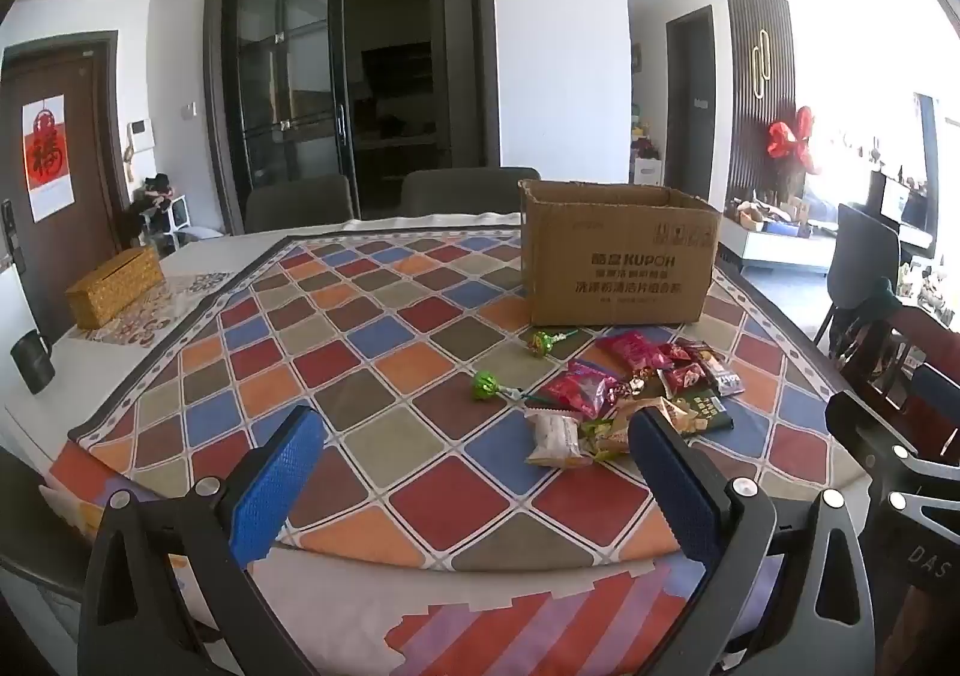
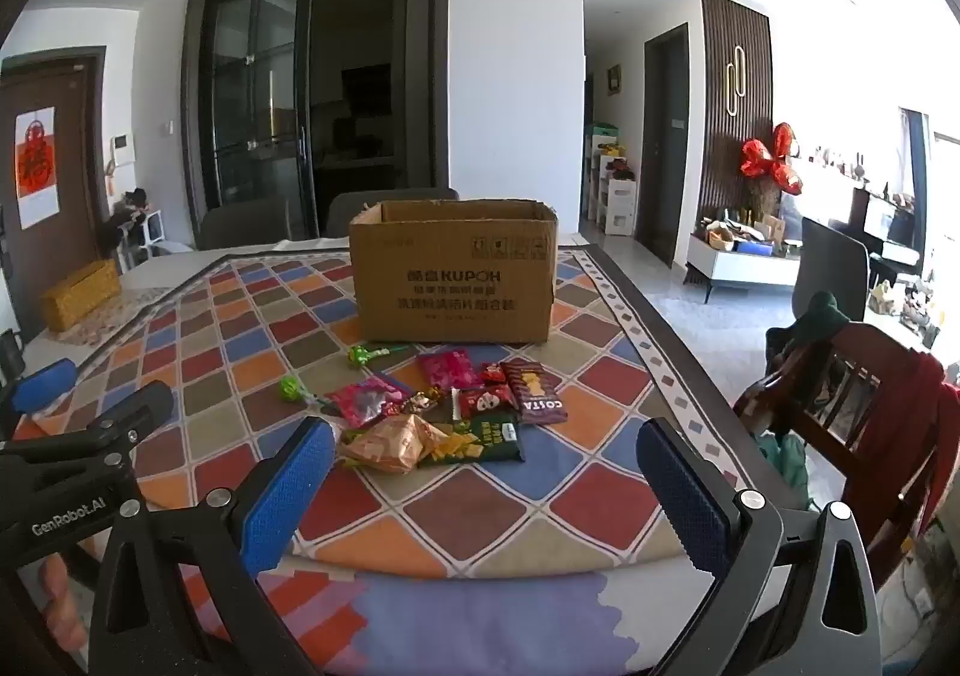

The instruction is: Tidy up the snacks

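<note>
Jaws of both the left gripper point(image 1: 477, 457) and right gripper point(image 2: 486, 466) gape wide and empty above the desk's point(image 2: 468, 502) near edge, snacks point(image 2: 444, 412) heaped before the cardboard box point(image 2: 453, 274), where overlapping slippery packets could foil a clean single grab

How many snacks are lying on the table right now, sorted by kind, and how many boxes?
Green lollipops: 2
Pink packets: 2
Red packets: 2
Brown COSTA packet: 1
Dark green packet: 1
Tan wrapped snacks: at least 1
Small foil candies: about 2, hard to tell
Cardboard box: 1
Gold box: 1
Total: about 11 snacks, 2 boxes
</note>
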Motion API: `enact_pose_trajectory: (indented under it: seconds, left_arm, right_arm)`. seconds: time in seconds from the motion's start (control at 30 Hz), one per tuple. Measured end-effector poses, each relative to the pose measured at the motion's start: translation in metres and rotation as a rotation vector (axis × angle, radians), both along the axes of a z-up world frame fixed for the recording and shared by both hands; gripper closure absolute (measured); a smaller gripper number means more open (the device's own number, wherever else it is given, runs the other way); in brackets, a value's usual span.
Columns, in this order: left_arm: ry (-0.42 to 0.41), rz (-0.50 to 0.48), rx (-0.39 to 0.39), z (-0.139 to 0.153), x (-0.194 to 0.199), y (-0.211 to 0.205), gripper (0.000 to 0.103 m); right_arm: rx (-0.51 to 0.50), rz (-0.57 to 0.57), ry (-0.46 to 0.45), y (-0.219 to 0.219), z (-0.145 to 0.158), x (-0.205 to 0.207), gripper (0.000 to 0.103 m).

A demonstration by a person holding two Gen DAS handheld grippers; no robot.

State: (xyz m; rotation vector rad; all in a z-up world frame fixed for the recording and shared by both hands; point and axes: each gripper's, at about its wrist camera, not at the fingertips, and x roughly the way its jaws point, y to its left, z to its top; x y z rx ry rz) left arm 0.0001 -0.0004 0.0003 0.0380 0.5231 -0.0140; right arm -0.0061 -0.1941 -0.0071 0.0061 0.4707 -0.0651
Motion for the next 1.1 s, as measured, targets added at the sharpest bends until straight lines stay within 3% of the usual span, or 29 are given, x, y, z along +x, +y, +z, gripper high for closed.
enact_pose_trajectory:
  seconds: [0.27, 0.33, 0.47, 1.1]
  left_arm:
    - [-0.022, -0.027, 0.013, -0.001, 0.008, -0.005, 0.0]
    - [-0.056, -0.031, 0.007, 0.008, -0.012, -0.006, 0.0]
    - [-0.066, -0.037, 0.009, 0.009, -0.014, -0.008, 0.0]
    - [-0.072, -0.05, 0.015, 0.01, -0.018, -0.012, 0.0]
  right_arm:
    - [0.003, -0.005, -0.007, 0.0, -0.001, -0.006, 0.001]
    - [0.006, -0.007, -0.011, -0.006, 0.005, -0.007, 0.001]
    - [0.013, -0.008, -0.026, -0.004, 0.009, -0.01, 0.001]
    - [0.025, -0.003, -0.04, -0.005, 0.008, -0.021, 0.001]
